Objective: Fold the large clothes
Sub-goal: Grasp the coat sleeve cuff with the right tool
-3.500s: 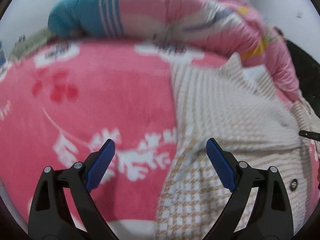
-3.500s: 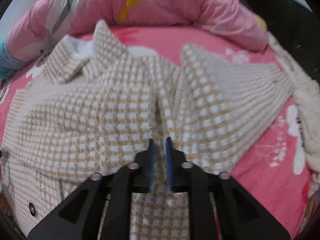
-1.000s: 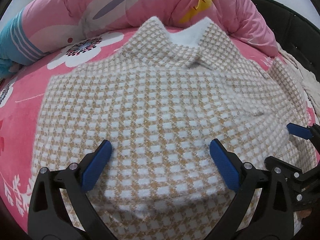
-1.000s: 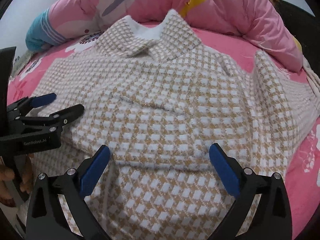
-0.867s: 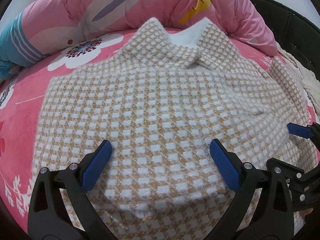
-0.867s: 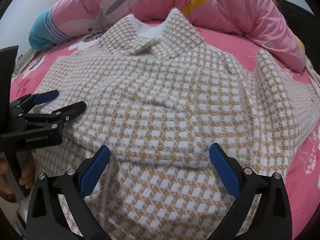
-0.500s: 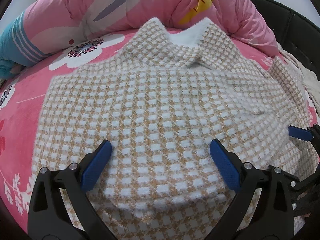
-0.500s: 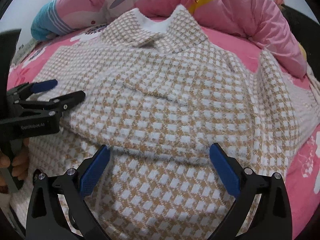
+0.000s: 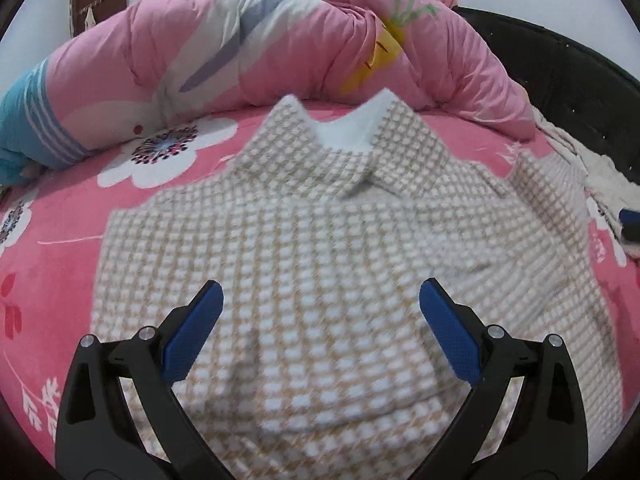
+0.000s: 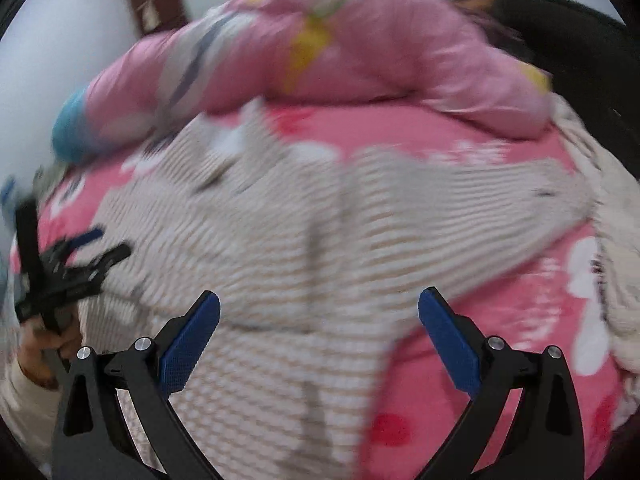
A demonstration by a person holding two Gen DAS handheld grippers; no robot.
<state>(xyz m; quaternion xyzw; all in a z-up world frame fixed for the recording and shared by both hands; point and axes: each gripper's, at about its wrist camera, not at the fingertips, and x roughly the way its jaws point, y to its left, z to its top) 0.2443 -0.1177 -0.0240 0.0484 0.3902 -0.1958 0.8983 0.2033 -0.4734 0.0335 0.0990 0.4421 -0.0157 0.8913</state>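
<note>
The right gripper was swung rightward off the checked jacket toward its sleeve, while both the right gripper's and the left gripper's fingers were kept apart.

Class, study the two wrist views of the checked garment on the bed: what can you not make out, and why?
- Checked garment, left wrist view: hem cut off by the bottom edge and gripper frame.
- Right wrist view: motion blur smears its pattern and folds.
- Left gripper: blurred there.
- Right gripper: open above the cloth; contact unclear.

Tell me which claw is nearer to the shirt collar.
Left. The left claw hovers over the shirt, facing the collar; the right claw points toward the sleeve side.
</note>
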